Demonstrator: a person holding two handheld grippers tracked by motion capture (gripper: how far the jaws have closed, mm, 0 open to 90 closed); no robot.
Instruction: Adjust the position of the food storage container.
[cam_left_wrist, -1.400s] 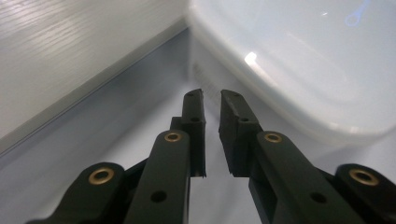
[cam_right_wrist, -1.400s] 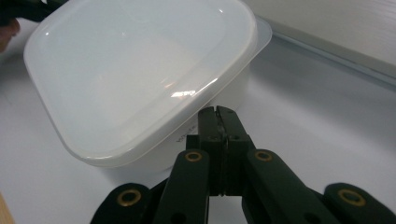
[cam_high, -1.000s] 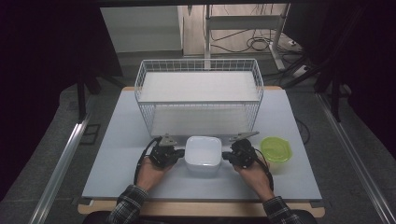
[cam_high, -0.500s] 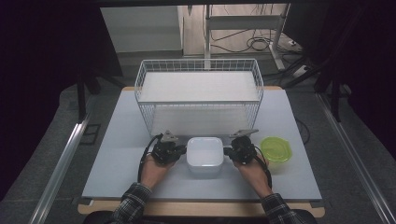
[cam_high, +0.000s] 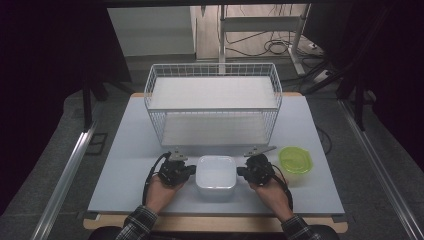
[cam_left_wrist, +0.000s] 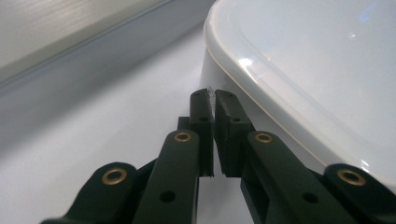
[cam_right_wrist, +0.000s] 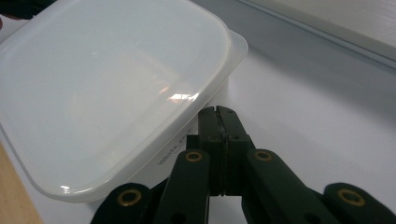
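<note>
A white square container with a translucent lid (cam_high: 216, 176) stands near the table's front edge, between my two grippers. My left gripper (cam_high: 191, 171) lies at its left side, shut with nothing between the jaws. In the left gripper view its tips (cam_left_wrist: 214, 100) sit against the container's wall (cam_left_wrist: 212, 74), just under the lid's rim (cam_left_wrist: 317, 70). My right gripper (cam_high: 241, 171) is at the container's right side, also shut and empty. In the right gripper view its tips (cam_right_wrist: 218, 112) rest against the container's side below the lid (cam_right_wrist: 107, 84). A hand holds each gripper from below.
A large white wire basket (cam_high: 212, 109) stands behind the container, across the middle of the pale table (cam_high: 125, 165). A lime-green lidded tub (cam_high: 295, 160) sits just right of my right gripper. Bare table surface lies to the left and at the far right.
The white container and both grippers sit slightly nearer the table's front edge than before. Both grippers stay at its sides.
</note>
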